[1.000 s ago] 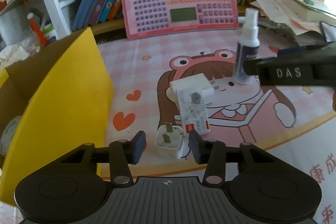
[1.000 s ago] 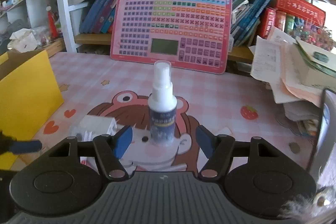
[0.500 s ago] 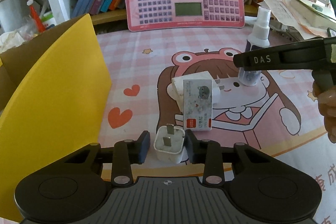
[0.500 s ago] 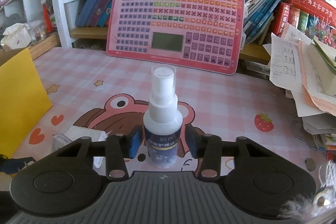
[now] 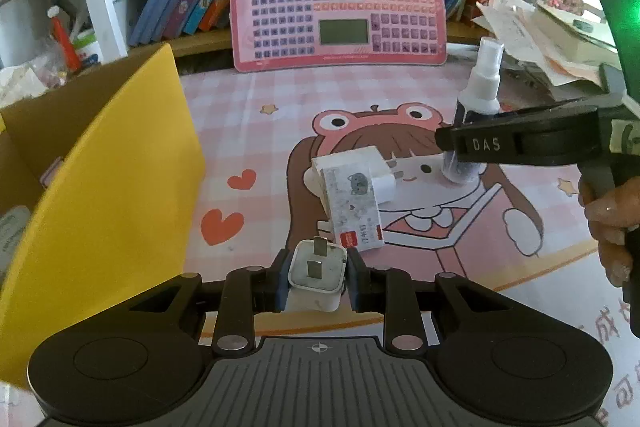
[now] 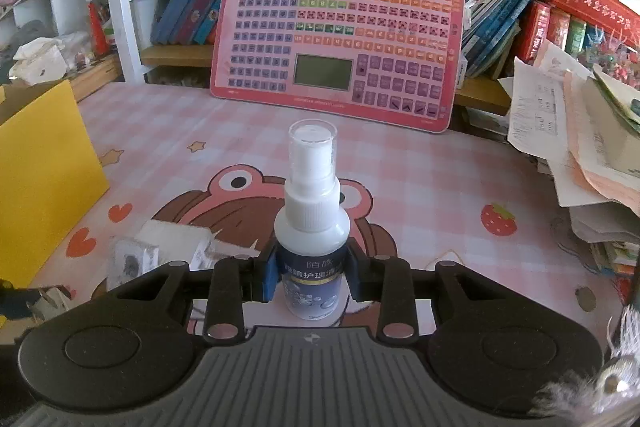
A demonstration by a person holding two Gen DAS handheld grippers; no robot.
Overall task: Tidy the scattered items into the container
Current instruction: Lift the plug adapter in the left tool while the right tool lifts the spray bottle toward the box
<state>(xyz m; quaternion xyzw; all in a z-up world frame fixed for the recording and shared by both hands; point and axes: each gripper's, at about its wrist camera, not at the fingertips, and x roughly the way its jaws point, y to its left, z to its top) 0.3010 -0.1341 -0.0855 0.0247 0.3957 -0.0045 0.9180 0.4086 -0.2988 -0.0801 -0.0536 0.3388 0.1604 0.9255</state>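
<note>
A small white plug adapter [image 5: 316, 291], prongs up, sits on the pink cartoon mat between the jaws of my left gripper [image 5: 318, 279]. The jaws are closing and their pads press its sides. My right gripper [image 6: 311, 273] is closing too, with its pads against the dark label of an upright white spray bottle [image 6: 312, 219]. In the left wrist view the bottle [image 5: 482, 87] stands behind the right gripper's black body. A bigger white charger [image 5: 360, 167] and a printed card pack [image 5: 352, 203] lie mid-mat. The cardboard box with a yellow flap [image 5: 112, 187] stands at the left.
A pink learning keyboard [image 6: 340, 39] leans on the bookshelf at the back. Loose papers and books [image 6: 580, 147] pile up at the right edge. A person's hand [image 5: 612, 211] holds the right gripper's handle. The box's yellow flap [image 6: 40, 155] rises close to my left.
Both grippers' jaws have closed in: the left onto the small plug adapter, the right onto the spray bottle. Neither object has left the mat.
</note>
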